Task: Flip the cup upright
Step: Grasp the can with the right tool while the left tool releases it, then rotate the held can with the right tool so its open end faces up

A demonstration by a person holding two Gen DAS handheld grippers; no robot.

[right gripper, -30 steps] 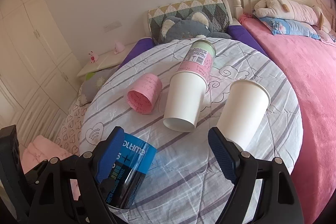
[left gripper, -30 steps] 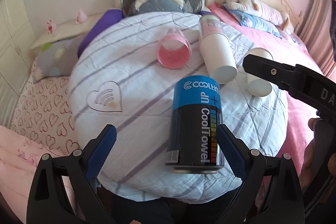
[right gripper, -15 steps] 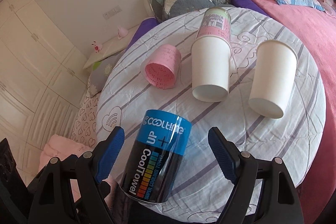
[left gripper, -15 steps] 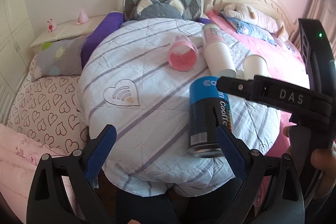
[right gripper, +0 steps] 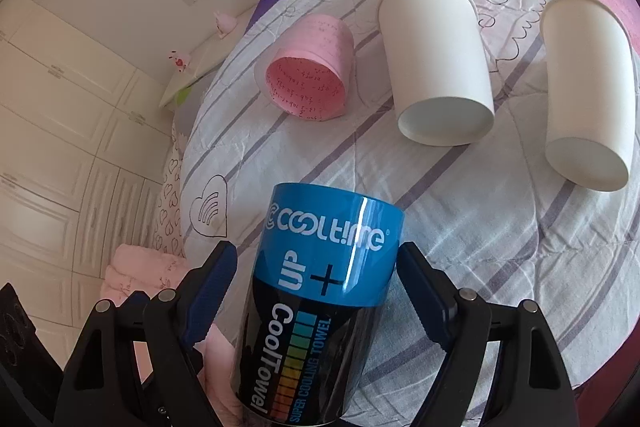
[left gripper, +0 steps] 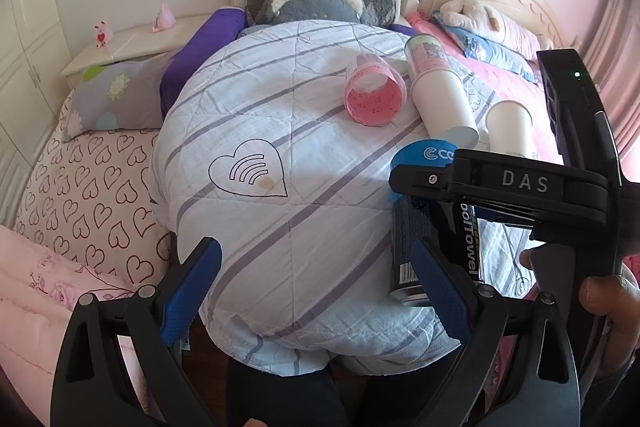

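A blue and black CoolTowel can (right gripper: 320, 299) lies on its side on the round quilted table (right gripper: 460, 227), its blue end pointing away. My right gripper (right gripper: 316, 291) is open with its jaws on either side of the can, the right pad close to it. In the left wrist view the can (left gripper: 424, 227) lies partly behind the right gripper's body. My left gripper (left gripper: 316, 291) is open and empty over the table's near edge, its right finger (left gripper: 440, 291) beside the can's base.
A pink cup (right gripper: 312, 75), a white cup nested on a pink-labelled one (right gripper: 436, 55) and another white cup (right gripper: 588, 87) lie on their sides further back. A bed with pillows stands to the right, bedding to the left.
My right gripper has come down and forward around the can, jaws now flanking it. My left gripper has drawn back and to the left, away from the can.
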